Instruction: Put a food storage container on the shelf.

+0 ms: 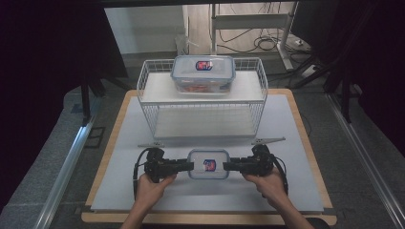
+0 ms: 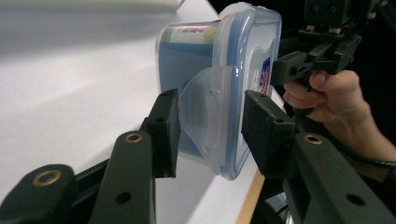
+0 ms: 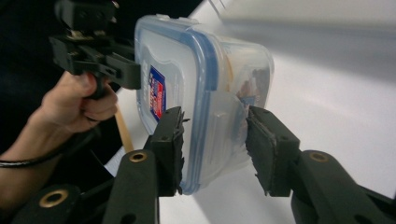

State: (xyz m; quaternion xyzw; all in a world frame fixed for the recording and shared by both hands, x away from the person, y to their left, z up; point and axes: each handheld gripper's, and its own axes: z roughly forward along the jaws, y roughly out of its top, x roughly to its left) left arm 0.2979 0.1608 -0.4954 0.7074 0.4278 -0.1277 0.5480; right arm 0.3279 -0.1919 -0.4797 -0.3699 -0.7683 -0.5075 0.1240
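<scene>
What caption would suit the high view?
Both tongs, left and right, flank a small lidded container before a wire rack.

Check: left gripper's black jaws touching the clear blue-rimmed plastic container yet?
Apart. The left gripper view shows the left gripper straddling the container's side latch, gaps both sides.

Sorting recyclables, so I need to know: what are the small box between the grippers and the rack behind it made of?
The small box looks like clear glossy plastic: contents show through, and it has a blue-rimmed lid and flexible latch flaps. The rack seems white-coated metal wire, judging by its thin grid sides.
</scene>
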